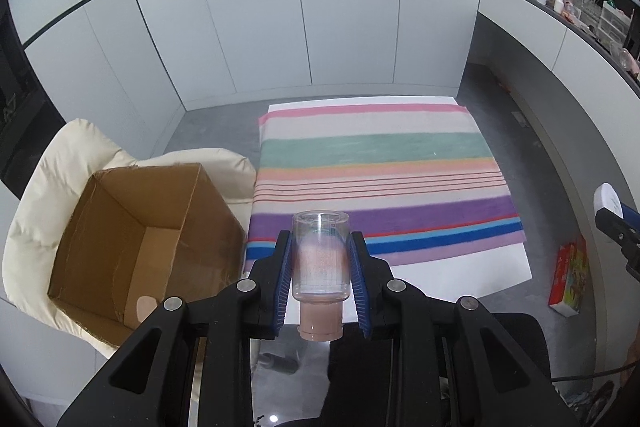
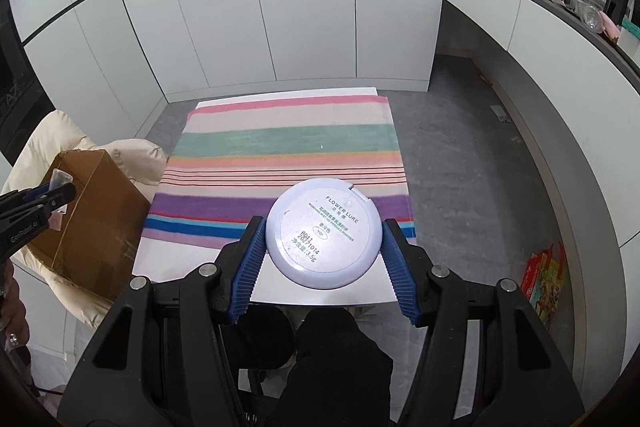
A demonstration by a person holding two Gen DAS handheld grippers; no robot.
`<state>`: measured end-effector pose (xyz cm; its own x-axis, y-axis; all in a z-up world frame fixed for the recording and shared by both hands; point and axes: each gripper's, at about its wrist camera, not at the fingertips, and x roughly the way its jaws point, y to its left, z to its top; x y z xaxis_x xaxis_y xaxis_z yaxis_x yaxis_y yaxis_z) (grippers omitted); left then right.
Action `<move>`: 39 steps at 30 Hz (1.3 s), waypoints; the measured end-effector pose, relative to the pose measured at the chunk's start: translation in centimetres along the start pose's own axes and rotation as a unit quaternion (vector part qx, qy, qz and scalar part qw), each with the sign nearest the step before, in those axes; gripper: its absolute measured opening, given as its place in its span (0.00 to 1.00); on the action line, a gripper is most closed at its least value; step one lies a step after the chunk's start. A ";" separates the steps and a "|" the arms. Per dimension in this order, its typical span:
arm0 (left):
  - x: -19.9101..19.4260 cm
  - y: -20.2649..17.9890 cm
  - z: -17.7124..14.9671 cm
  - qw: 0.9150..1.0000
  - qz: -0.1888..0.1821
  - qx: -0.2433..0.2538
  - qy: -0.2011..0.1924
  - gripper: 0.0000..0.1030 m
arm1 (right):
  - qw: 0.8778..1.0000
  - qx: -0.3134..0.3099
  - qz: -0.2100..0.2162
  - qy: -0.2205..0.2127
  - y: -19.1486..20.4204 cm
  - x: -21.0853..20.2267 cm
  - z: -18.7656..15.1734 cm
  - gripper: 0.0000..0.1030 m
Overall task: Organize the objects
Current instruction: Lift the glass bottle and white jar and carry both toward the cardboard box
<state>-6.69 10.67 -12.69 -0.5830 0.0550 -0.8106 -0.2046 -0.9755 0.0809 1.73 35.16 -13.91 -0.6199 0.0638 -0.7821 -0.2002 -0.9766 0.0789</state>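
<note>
Two grippers, each clamped on one item. Left gripper (image 1: 320,269), low centre of the left wrist view: blue pads pressed on both sides of a clear-capped bottle (image 1: 320,267), pinkish inside, cap pointing away, tan base toward the camera. Held above the near edge of the white counter (image 1: 460,263), just short of the striped cloth (image 1: 380,167) spread across it. Open cardboard box (image 1: 132,239) at lower left of that view, beside the counter, resting on a cream padded cushion (image 1: 48,179); one pale round patch visible on an inner wall.

Right gripper (image 2: 323,247), low centre of the right wrist view: pads closed against the rim of a round lavender compact (image 2: 323,237), printed face up, over the near part of the counter and cloth. Same box at left edge of that view, with the left gripper beside its rim. Colourful carton (image 2: 546,281) on the grey floor at lower right.
</note>
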 end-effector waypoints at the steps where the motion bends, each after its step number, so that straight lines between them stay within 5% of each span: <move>1: 0.1 0.2 0.0 1.000 -0.003 -0.002 0.001 0.27 | 1.000 -0.001 0.000 0.001 0.1 0.0 0.0 0.58; 12: 0.8 4.7 -1.0 0.999 0.033 -0.032 0.001 0.27 | 0.999 -0.036 0.020 0.024 3.9 1.2 0.5 0.58; 21: 0.1 11.9 -4.5 0.993 0.068 -0.094 0.018 0.27 | 0.990 -0.112 0.081 0.026 13.2 2.2 0.6 0.58; 39: -3.0 24.5 -12.4 0.968 0.130 -0.212 0.043 0.28 | 0.927 -0.302 0.218 0.052 34.9 1.1 -5.3 0.58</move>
<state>-0.19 -16.01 -15.46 -0.5009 -0.2044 -0.8410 0.2916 -0.9547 0.0583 -1.89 0.03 -15.31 -0.4598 -0.3529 -0.8149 0.5318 -0.8443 0.0656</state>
